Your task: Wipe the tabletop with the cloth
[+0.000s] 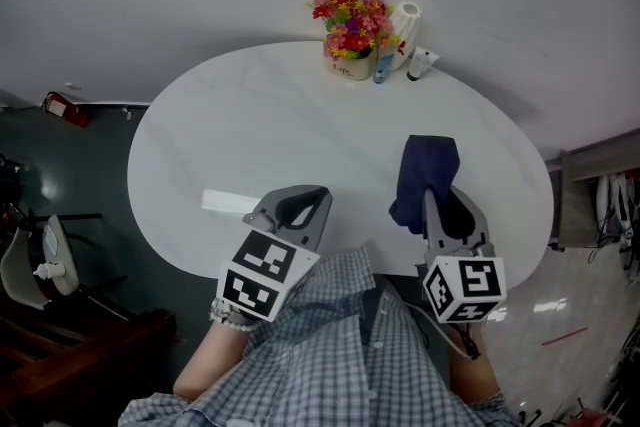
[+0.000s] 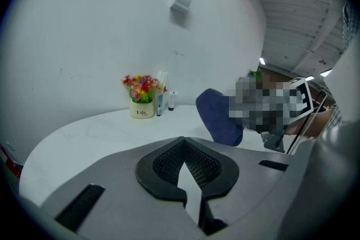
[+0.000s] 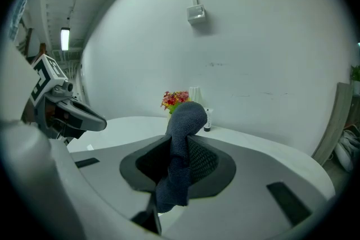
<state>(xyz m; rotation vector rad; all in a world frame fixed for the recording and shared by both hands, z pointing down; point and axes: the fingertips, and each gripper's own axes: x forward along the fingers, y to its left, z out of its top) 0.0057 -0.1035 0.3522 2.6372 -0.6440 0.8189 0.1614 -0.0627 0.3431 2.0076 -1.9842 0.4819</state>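
R gripper [image 1: 440, 205] has jaws clamped on the dark blue cloth [image 1: 425, 165], over the right front part of the white bench [image 1: 250, 115]. L gripper [image 1: 298, 208] jaws are together, w/ nothing between.

I see the dark blue cloth [image 1: 428, 177], bunched and drooping, pinched between the jaws of my right tool [image 1: 437, 205] over the right front part of the white, glossy oval bench [image 1: 250, 125].

cream flower pot [image 2: 142, 111] printed "Life", smaller line beneath it too small to read
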